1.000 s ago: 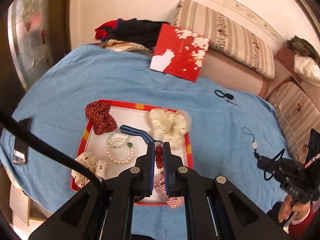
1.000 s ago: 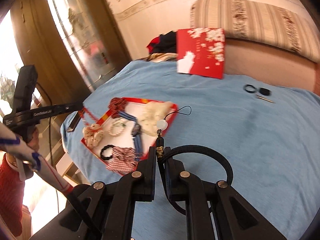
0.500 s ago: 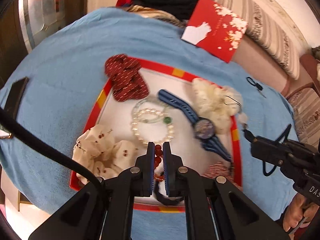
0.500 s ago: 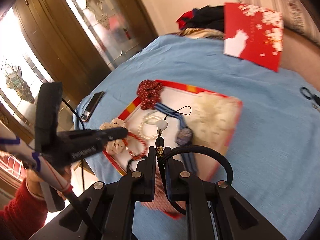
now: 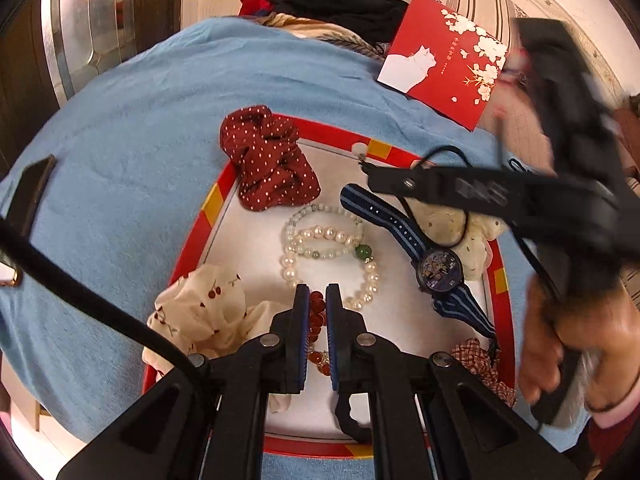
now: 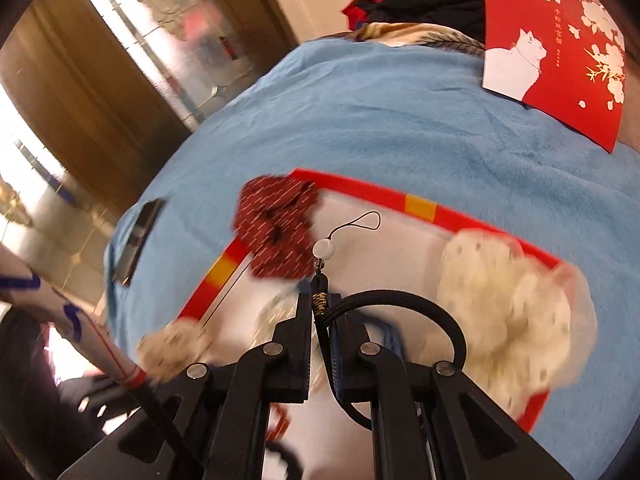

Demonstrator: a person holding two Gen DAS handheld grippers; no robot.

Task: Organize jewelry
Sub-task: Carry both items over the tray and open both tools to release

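Observation:
A red-rimmed white tray (image 5: 216, 196) lies on the blue cloth and holds a dark red dotted scrunchie (image 5: 268, 160), pearl bracelets (image 5: 332, 256), a blue-strapped watch (image 5: 436, 268) and a cream scrunchie (image 6: 512, 312). My left gripper (image 5: 317, 300) is shut on a red bead bracelet (image 5: 316, 320) low over the tray. My right gripper (image 6: 320, 308) is shut on a black cord charm with a white bead (image 6: 324, 250), held over the tray's far side; it also shows in the left wrist view (image 5: 374, 178).
A red card with a white cat (image 5: 444, 64) leans at the back by a striped cushion (image 5: 480, 0). A dark phone (image 5: 32, 192) lies on the cloth at left. A cherry-print scrunchie (image 5: 200, 312) and a checked scrunchie (image 5: 480, 364) sit in the tray's near corners. Dark clothes (image 5: 340, 0) are piled behind.
Both grippers moved over the tray. The right gripper carried the cord charm from the cloth at right over the tray's far side. The left gripper lowered with the red beads.

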